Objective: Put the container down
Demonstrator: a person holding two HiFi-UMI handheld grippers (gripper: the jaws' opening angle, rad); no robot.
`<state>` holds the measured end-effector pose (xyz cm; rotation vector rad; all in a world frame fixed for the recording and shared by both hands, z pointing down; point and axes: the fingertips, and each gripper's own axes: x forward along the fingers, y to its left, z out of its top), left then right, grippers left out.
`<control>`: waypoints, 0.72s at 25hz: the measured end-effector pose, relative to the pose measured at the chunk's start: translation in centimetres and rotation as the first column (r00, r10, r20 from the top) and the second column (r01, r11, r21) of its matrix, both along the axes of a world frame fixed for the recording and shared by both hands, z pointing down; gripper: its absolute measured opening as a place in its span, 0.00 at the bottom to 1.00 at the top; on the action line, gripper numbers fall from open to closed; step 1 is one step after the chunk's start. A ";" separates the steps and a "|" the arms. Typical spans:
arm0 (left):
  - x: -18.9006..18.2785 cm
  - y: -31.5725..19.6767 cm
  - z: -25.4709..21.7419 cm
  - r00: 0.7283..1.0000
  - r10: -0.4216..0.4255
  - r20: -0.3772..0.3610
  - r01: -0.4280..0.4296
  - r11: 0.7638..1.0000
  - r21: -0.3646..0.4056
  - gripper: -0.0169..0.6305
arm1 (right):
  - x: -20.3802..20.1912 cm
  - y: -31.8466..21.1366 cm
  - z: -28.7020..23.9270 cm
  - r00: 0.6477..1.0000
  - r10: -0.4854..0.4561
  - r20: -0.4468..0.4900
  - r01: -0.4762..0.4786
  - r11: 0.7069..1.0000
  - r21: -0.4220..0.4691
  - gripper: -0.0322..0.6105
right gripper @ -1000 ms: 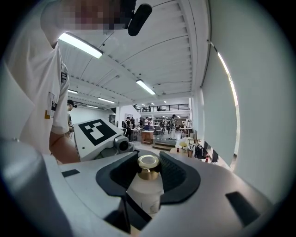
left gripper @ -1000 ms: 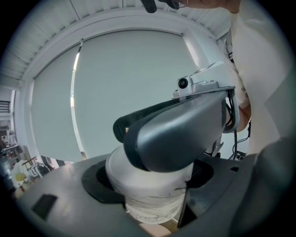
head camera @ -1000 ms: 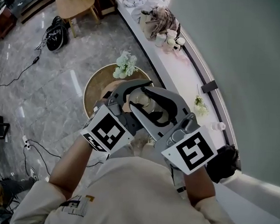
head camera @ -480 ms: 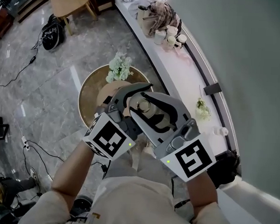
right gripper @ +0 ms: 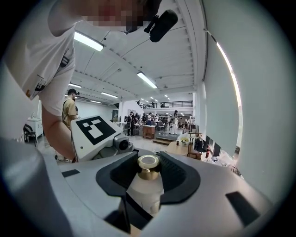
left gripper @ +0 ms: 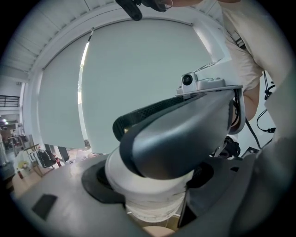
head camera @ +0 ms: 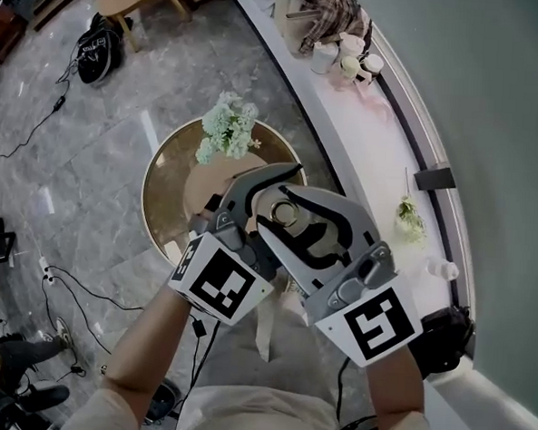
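Head view: left gripper and right gripper both clasp the gold-capped bottle, now lower above the round table on the marble floor.

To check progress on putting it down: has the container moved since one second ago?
Yes. The container has come lower, toward the round table, which now shows larger behind it.

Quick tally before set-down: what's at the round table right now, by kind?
hand-held grippers (left hand-held gripper, right hand-held gripper): 2
container, held between both: 1
flower bunch: 1
round table: 1
Total: 5
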<state>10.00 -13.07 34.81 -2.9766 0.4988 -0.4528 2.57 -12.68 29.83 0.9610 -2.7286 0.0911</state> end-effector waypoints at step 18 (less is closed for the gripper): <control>2.0 -4.1 20.4 0.998 0.010 0.061 -0.006 0.998 -0.061 0.57 | 2.2 -4.6 19.9 1.000 0.021 0.008 -0.021 0.998 -0.066 0.27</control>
